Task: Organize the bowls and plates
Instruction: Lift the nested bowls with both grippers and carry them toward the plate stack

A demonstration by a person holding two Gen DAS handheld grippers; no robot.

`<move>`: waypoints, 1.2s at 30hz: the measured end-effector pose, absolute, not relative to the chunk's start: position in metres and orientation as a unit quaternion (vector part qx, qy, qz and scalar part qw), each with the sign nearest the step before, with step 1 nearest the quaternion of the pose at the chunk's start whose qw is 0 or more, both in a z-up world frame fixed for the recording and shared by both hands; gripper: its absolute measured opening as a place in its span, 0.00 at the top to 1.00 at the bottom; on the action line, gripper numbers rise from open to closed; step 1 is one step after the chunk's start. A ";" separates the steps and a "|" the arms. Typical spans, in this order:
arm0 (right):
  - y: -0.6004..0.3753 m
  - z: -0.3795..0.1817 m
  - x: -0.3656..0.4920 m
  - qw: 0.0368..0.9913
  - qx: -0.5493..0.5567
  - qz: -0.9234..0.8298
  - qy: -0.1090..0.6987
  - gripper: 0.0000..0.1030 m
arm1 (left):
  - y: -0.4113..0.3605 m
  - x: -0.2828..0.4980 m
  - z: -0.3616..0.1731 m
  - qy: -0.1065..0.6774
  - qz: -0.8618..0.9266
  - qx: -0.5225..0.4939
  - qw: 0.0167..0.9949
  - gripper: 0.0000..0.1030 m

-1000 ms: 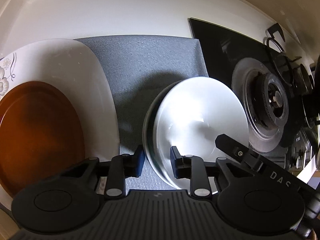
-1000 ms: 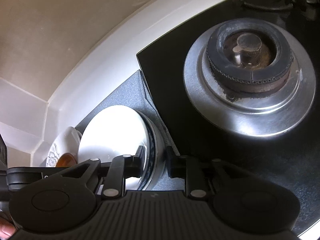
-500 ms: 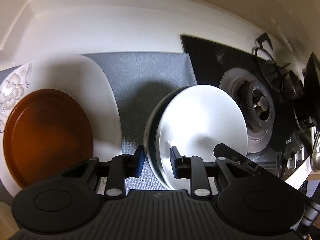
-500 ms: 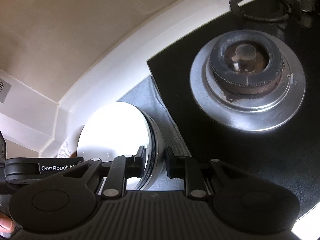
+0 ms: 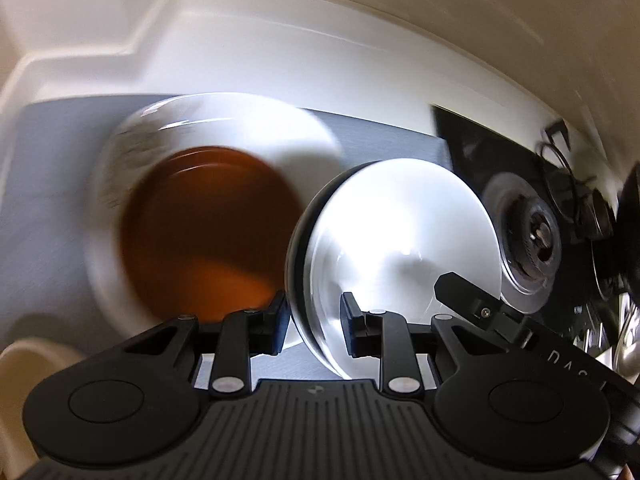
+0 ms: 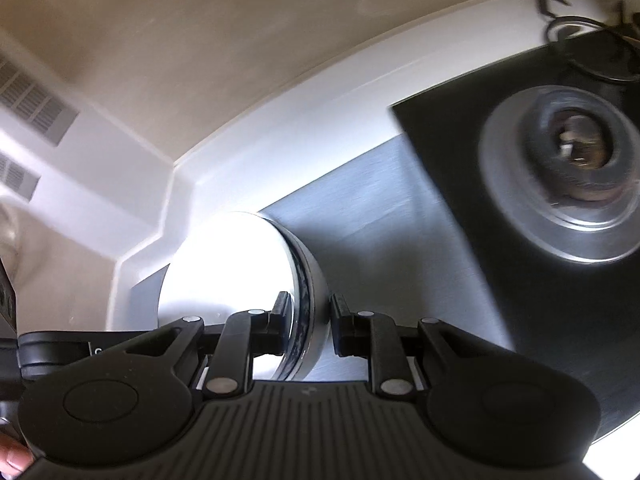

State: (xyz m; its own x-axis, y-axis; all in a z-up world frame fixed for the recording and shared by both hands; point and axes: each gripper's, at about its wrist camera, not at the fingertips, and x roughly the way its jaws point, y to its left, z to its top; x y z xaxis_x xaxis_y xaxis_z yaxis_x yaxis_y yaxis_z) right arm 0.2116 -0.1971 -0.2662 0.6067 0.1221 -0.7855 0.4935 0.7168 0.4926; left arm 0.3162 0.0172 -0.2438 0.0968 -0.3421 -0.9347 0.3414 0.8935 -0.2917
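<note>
A white bowl (image 5: 400,248) with a dark band round its outside hangs above the grey mat (image 5: 380,136), held by its rim from two sides. My left gripper (image 5: 314,328) is shut on the near rim. The right gripper's finger (image 5: 472,300) reaches in at the bowl's right side. In the right wrist view the bowl (image 6: 240,272) sits between the pads of my right gripper (image 6: 310,324), which is shut on its rim. Left of the bowl lies a brown plate (image 5: 212,232) on a larger white plate (image 5: 240,120), blurred.
A black glass hob with a steel burner (image 5: 532,236) lies right of the mat, also seen as the burner (image 6: 572,160) in the right wrist view. A white counter wall (image 5: 280,48) runs behind. A person's fingertip (image 6: 12,456) shows at the bottom left.
Both grippers have risen with the bowl and carried it left. The brown plate now lies close beside the bowl, and the burner has slid away to the right.
</note>
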 end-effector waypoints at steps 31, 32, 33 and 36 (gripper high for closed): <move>0.010 -0.244 0.260 0.798 0.257 0.117 0.532 0.76 | 0.259 0.268 -0.222 0.651 -0.111 -0.074 0.747 0.67; 0.012 -0.245 0.260 0.798 0.252 0.120 0.534 0.76 | 0.261 0.266 -0.225 0.653 -0.111 -0.076 0.745 0.67; 0.014 -0.247 0.260 0.797 0.246 0.123 0.538 0.76 | 0.262 0.267 -0.228 0.655 -0.111 -0.078 0.743 0.67; 0.017 -0.257 0.259 0.790 0.239 0.124 0.550 0.76 | 0.261 0.264 -0.237 0.659 -0.105 -0.074 0.741 0.67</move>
